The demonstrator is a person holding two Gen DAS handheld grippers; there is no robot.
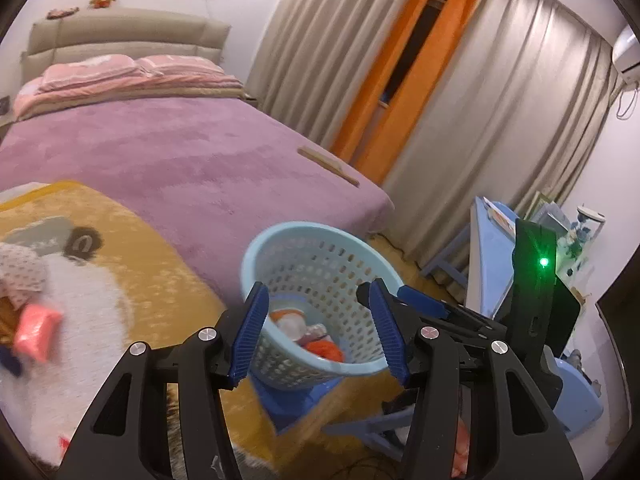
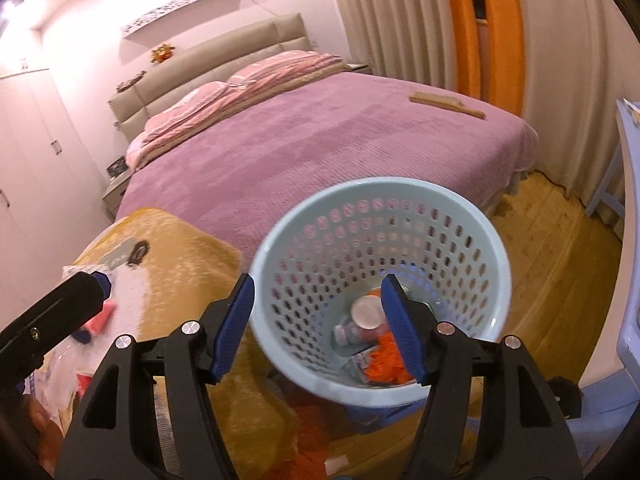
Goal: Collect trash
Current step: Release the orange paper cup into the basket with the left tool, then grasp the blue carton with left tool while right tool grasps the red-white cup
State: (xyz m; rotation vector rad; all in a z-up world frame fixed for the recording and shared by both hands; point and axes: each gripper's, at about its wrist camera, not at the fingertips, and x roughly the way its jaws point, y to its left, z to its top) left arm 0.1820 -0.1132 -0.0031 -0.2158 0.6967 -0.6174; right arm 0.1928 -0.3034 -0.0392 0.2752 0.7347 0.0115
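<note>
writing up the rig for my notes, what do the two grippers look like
Both match: the left gripper and right gripper have matte black angular frames with triangular cut-outs, round silver pivot bolts, and jaws faced with ribbed blue pads. A black module with a lit green LED sits on the right one. No cables or sleeves show.

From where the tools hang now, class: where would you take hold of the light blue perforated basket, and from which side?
Probably the rim of the basket, from above: one finger inside, one outside. It stands upright with its mouth open, and the thin lip fits the open right tool.
</note>
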